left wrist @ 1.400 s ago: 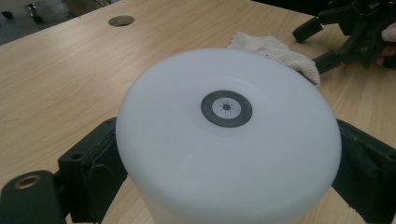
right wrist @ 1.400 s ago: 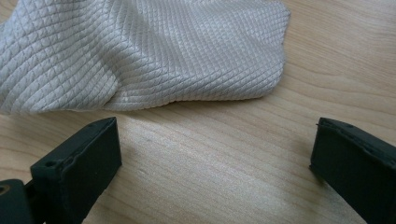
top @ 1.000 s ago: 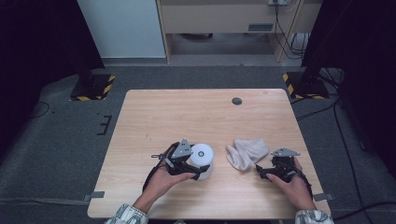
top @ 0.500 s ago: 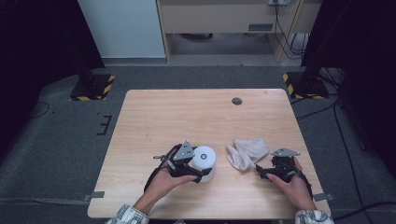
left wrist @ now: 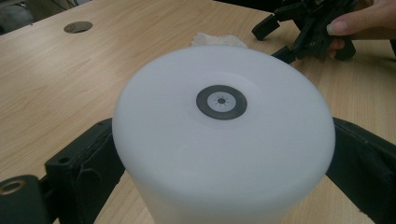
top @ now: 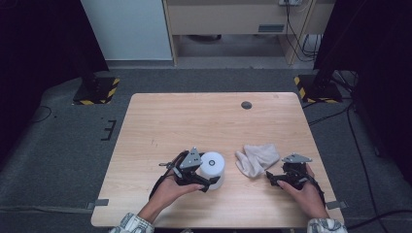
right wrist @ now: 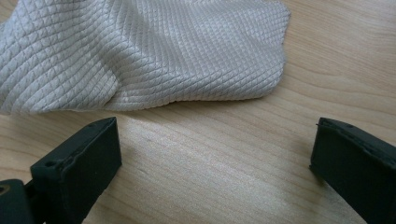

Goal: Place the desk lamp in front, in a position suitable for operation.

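Your left claw (top: 208,180) has its jaws on either side of the white cylinder (top: 213,168), which stands upright on the desk (top: 194,121) near your edge, left of centre. In the left claw's view both jaws press against the cylinder's (left wrist: 224,140) flanks, so you appear to be gripping it, though low on the body. Keep that squeeze even and the cylinder vertical; its smooth, rounded wall looks likely to slip or tip if you twist the hand. Your right claw (top: 282,178) rests spread open on the desk, holding nothing, with the crumpled white cloth (top: 256,158) just ahead of its tips. In the right claw's view the cloth's (right wrist: 140,51) quilted edge lies a little beyond the two jaws and off toward the left one. To take it cleanly, judge it best to slide forward low along the wood until a fold sits between the jaws, then close on a thick bunch instead of a single thin edge.
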`<control>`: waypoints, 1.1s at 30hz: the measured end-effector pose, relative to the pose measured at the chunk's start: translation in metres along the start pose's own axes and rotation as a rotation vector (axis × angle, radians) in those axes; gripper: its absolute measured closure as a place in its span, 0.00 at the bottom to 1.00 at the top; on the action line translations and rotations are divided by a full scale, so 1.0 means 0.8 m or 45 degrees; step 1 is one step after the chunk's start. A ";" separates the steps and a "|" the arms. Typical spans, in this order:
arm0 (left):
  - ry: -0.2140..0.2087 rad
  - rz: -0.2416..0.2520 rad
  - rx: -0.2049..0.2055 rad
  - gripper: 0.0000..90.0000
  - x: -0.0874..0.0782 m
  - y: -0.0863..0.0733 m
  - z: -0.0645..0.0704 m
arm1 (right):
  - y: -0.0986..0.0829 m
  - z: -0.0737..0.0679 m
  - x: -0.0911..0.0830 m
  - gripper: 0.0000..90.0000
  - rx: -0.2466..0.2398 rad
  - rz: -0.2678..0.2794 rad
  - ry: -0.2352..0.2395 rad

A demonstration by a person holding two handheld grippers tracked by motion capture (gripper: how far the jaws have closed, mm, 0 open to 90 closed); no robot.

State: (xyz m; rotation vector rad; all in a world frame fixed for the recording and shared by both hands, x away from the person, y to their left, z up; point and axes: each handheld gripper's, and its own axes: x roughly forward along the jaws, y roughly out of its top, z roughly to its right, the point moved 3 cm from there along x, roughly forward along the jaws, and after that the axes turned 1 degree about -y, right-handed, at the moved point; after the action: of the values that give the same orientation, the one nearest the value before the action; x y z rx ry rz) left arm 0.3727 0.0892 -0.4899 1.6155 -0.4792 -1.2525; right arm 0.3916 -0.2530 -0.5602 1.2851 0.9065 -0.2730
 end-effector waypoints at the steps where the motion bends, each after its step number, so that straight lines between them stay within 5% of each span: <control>1: 0.000 0.002 -0.001 0.03 -0.001 0.000 0.000 | 0.000 0.000 0.000 0.02 -0.001 0.000 0.000; 12: -0.014 0.005 0.018 0.03 -0.026 -0.008 0.002 | 0.000 0.000 0.000 0.02 0.001 -0.001 -0.001; 16: -0.011 -0.023 0.032 0.03 -0.040 -0.018 0.000 | 0.003 0.000 -0.004 0.08 -0.041 -0.038 0.043; 23: 0.010 -0.064 0.036 0.03 -0.050 -0.032 -0.008 | 0.030 -0.003 -0.034 0.30 -0.041 0.145 0.095; 28: 0.017 -0.073 0.034 0.03 -0.042 -0.035 -0.012 | 0.070 -0.025 -0.038 0.53 -0.116 0.244 0.115; 31: 0.016 -0.076 0.046 0.04 -0.039 -0.036 -0.012 | 0.089 -0.043 -0.023 0.51 -0.156 0.235 0.160; 33: 0.020 -0.071 0.043 0.04 -0.036 -0.036 -0.012 | 0.097 -0.051 -0.008 0.41 -0.139 0.214 0.182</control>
State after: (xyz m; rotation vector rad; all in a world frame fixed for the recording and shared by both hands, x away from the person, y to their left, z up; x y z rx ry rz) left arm 0.3630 0.1283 -0.5013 1.6766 -0.4503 -1.2780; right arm 0.4197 -0.1948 -0.5013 1.2828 0.9147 0.0002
